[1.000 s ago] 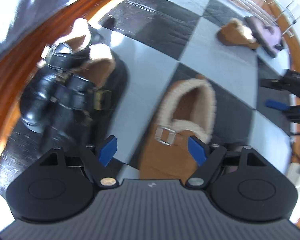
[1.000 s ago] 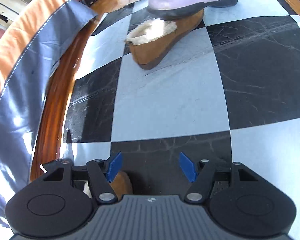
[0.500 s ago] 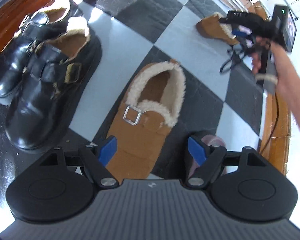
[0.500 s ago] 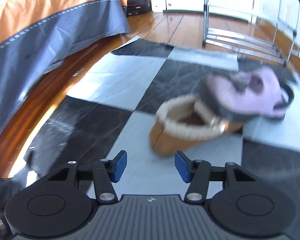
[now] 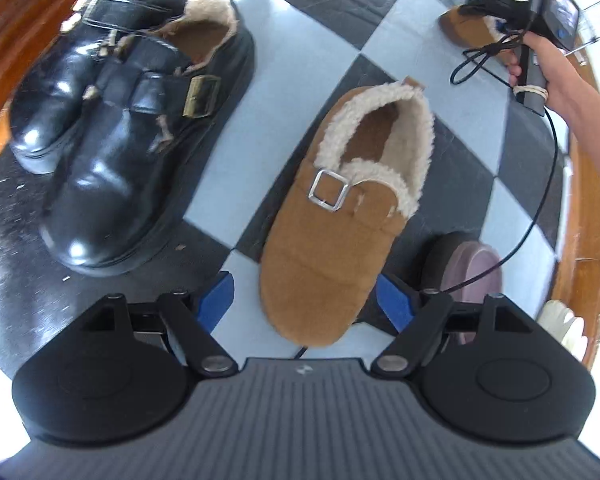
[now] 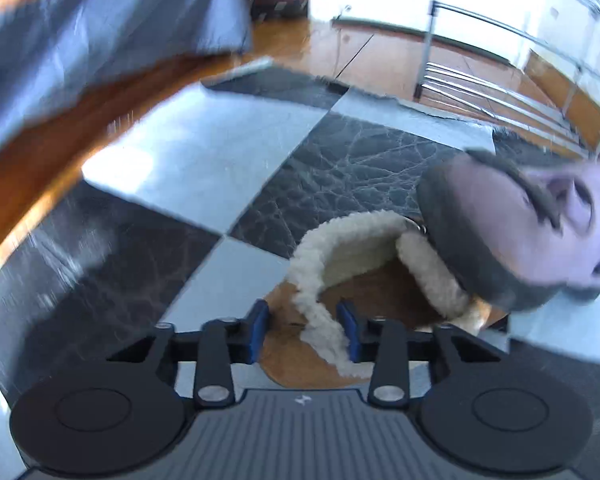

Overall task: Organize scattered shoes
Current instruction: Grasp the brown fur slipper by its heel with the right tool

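Straddling the fleece-lined heel collar of a tan slipper (image 6: 360,280), the right gripper (image 6: 305,330) is seen with its jaws closing; the collar's near wall is between the blue pads, though it cannot be told whether they press on it yet. This slipper is reached from its heel end, with its long axis running away from the gripper toward the upper right, where its toe is hidden beneath a lilac clog (image 6: 532,232) that is tipped across it. Any lift, it is judged, would have to draw the slipper back out from under the clog.

Its mate, a second tan slipper (image 5: 340,220) with a silver buckle, is framed by the left gripper (image 5: 306,298), whose jaws are held wide to either side of the toe without touching it. The toe is pointed at that gripper and the heel away from it. A pair of black buckled shoes (image 5: 116,120) is set side by side to the left of it, and part of another lilac clog (image 5: 472,276) is glimpsed just beside the right pad.

All the shoes are laid on a black-and-white checkered mat (image 6: 204,160) spread over a wooden floor (image 6: 40,148). An orange and grey bed cover (image 6: 100,32) and a metal rack (image 6: 500,64) are seen beyond the mat's edge.
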Demonstrator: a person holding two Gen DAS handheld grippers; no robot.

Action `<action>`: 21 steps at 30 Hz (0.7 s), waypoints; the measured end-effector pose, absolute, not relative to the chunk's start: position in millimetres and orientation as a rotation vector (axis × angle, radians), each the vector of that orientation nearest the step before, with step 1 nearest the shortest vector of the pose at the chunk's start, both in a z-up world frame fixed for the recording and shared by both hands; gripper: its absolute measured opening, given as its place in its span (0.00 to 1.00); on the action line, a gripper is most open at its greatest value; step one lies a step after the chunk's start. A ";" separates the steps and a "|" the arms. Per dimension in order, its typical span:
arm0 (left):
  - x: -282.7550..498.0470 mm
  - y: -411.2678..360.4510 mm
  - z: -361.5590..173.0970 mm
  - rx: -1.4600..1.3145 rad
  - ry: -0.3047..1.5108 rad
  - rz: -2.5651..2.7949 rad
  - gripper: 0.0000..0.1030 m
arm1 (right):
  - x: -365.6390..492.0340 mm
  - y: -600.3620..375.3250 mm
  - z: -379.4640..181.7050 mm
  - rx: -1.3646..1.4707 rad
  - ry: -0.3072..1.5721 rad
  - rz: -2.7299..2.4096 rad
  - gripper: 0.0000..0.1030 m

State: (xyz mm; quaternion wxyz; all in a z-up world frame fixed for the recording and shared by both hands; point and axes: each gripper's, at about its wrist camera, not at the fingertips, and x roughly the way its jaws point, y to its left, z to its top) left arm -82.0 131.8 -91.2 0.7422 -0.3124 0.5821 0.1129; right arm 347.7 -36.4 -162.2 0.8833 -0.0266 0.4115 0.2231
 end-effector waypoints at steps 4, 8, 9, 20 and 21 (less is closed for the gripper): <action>-82.5 125.6 -84.8 -0.661 1.271 0.234 0.78 | 328.3 -92.4 -166.2 0.255 0.891 0.563 0.13; -67.9 117.2 -89.0 -0.638 1.290 0.233 0.78 | 281.5 -144.0 -169.9 0.409 0.960 0.702 0.10; -63.4 114.8 -89.2 -0.637 1.292 0.228 0.78 | 267.3 -156.1 -170.2 0.434 0.975 0.715 0.14; -14.5 68.1 -52.1 -0.557 1.175 0.107 0.78 | 211.5 -217.2 -111.5 0.449 0.974 0.686 0.63; -13.6 65.7 -49.1 -0.544 1.162 0.115 0.78 | 217.3 -214.3 -116.2 0.430 0.986 0.649 0.64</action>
